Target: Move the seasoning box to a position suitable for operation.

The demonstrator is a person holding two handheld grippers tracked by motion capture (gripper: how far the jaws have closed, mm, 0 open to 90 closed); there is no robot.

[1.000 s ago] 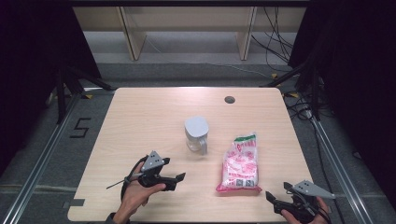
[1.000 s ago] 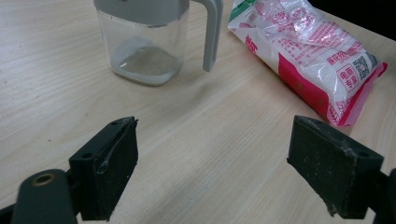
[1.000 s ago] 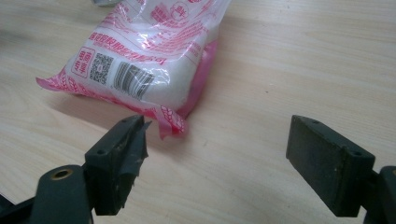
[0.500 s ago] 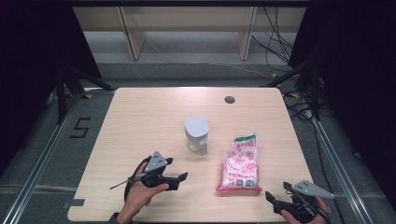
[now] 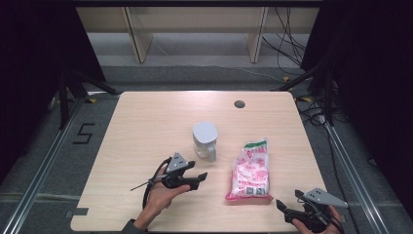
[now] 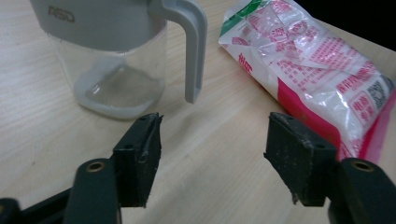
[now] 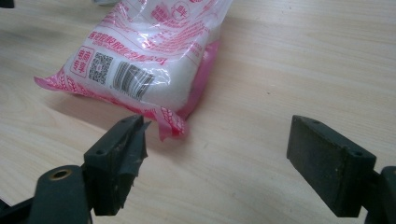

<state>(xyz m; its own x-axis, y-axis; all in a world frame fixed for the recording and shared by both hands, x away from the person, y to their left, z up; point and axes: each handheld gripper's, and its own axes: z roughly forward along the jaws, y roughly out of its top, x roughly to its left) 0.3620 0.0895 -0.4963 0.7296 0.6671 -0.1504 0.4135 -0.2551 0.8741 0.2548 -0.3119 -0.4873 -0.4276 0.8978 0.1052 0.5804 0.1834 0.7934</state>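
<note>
Pale wooden tabletop [image 5: 146, 126] under dim light, dark curtains on both flanks and bare shelving behind. Dead centre stands the clear plastic jug with its grey lid and handle [image 5: 204, 141], upright, the handle turned toward the person's edge. At about four o'clock from it lies the pink, white and green printed plastic bag of white granules [image 5: 251, 170], flat on the wood and apart from the jug.

Now the left gripper [image 5: 198, 178], at seven o'clock from the jug, points toward the handle. Its jaws have just been narrowing, yet nothing sits between them. In the left gripper view the left gripper [image 6: 212, 140] frames bare wood, with the handle [image 6: 189, 42] hanging just beyond, so those pads are released. I read this as lining up for a pinch on the handle.

Over at five o'clock, the right gripper [image 5: 282, 207] waits near the table edge. Up close, the right gripper [image 7: 217, 154] gapes wide, gripping nothing, the bag's crimped corner [image 7: 168, 126] just ahead of one jaw. It looks parked there, ready for the bag.
</note>
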